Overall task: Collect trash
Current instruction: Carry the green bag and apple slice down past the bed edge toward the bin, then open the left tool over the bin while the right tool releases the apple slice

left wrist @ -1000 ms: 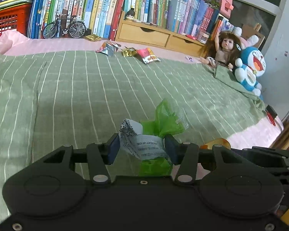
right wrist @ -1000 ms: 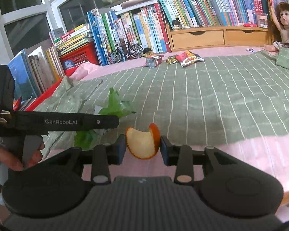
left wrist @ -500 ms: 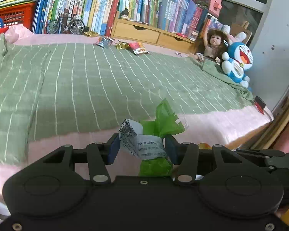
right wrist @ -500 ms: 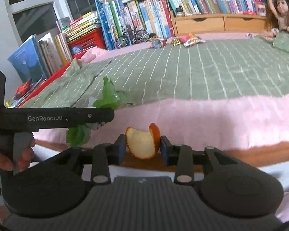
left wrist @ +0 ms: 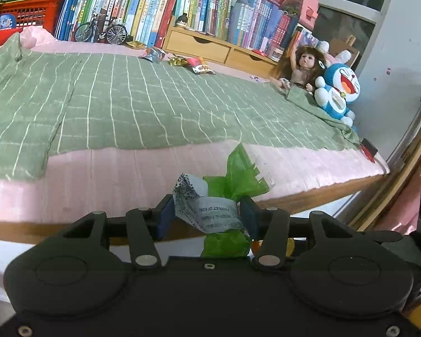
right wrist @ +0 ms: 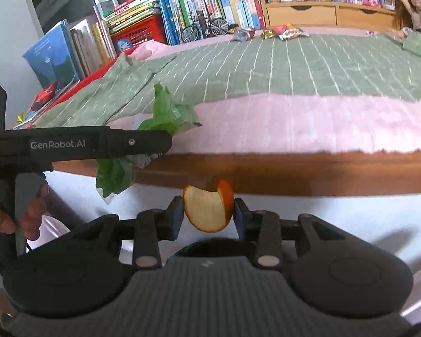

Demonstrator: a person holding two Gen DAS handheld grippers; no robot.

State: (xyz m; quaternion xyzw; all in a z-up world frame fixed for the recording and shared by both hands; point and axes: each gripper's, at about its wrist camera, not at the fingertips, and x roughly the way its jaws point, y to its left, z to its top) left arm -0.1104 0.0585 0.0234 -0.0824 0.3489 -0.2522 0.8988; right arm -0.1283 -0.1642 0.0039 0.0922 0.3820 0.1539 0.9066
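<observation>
My left gripper (left wrist: 206, 216) is shut on a crumpled green and white wrapper (left wrist: 213, 210), held off the near edge of the bed. In the right wrist view the same wrapper (right wrist: 165, 112) sticks out past the left gripper's black finger at the left. My right gripper (right wrist: 207, 216) is shut on a curved piece of orange peel (right wrist: 207, 210), just below the bed's wooden edge (right wrist: 294, 174). Far across the green striped blanket (left wrist: 154, 104) lie several snack wrappers (left wrist: 200, 66), also seen as snack wrappers (right wrist: 290, 32) from the right.
Rows of books and a wooden drawer unit (left wrist: 210, 47) line the far side, with a model bicycle (left wrist: 101, 31). A doll (left wrist: 300, 67) and a blue plush toy (left wrist: 339, 92) sit at the right corner. A person's hand (right wrist: 16, 213) grips the left tool's handle.
Both grippers have pulled back from over the blanket to beyond the bed's near wooden edge and dropped a little. Each still holds the same item.
</observation>
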